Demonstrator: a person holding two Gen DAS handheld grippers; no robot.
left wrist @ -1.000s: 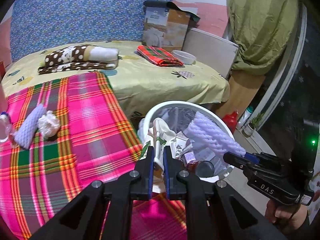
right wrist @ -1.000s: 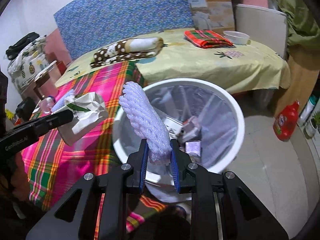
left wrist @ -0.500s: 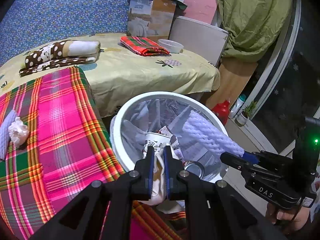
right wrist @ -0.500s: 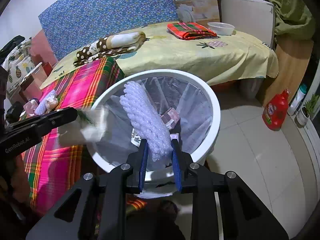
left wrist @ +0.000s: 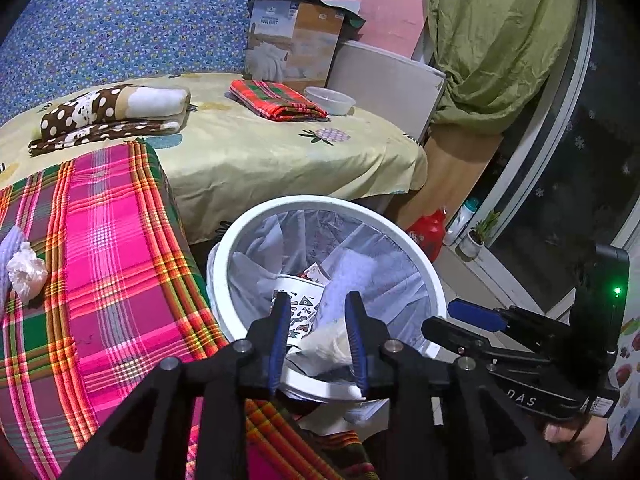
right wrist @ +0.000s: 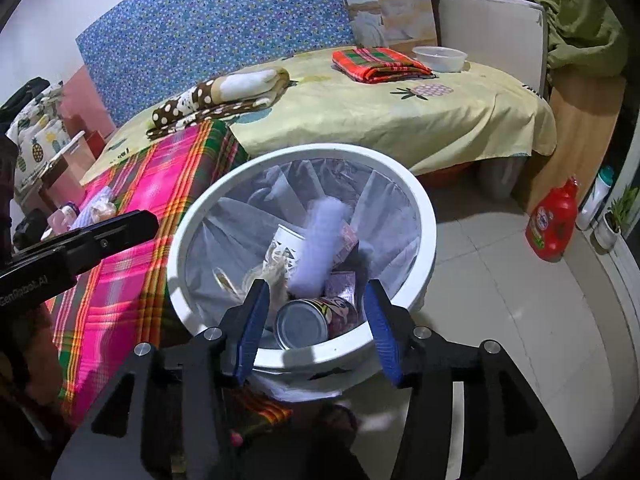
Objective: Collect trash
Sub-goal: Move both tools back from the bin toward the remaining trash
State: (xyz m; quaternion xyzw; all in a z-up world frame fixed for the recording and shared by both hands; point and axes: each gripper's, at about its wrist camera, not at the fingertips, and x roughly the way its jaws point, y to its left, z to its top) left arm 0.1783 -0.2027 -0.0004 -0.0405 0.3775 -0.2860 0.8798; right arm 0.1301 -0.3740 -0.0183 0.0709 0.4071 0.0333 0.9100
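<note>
The white bin (left wrist: 224, 256) with a clear liner stands beside the bed. My left gripper (left wrist: 316, 308) hovers over its near rim, jaws opening; a crumpled whitish paper (left wrist: 326, 344) hangs loose between the pads, slipping down. My right gripper (right wrist: 316, 286) is over the bin (right wrist: 424, 216) too, jaws opening, nothing pressed between them. A white foam net (right wrist: 320, 248), blurred, drops inside onto a printed paper cup (right wrist: 284, 248) and a tin can (right wrist: 308, 322). The right gripper (left wrist: 444, 316) shows at the right of the left wrist view. A crumpled wad (left wrist: 26, 274) and a foam sleeve (left wrist: 10, 242) lie on the pink plaid cloth (left wrist: 100, 264).
The bed's yellow sheet (left wrist: 248, 152) carries folded cloths (left wrist: 276, 100), a dotted blanket (left wrist: 108, 114) and a plastic bowl (left wrist: 330, 100). A red detergent bottle (right wrist: 554, 224), a small bottle and a potted plant (right wrist: 614, 220) stand on the tiled floor (right wrist: 500, 280) right of the bin.
Both grippers were shut and now stand open. The foam net has left the right gripper and falls into the bin. The left gripper moved over the bin and released its paper.
</note>
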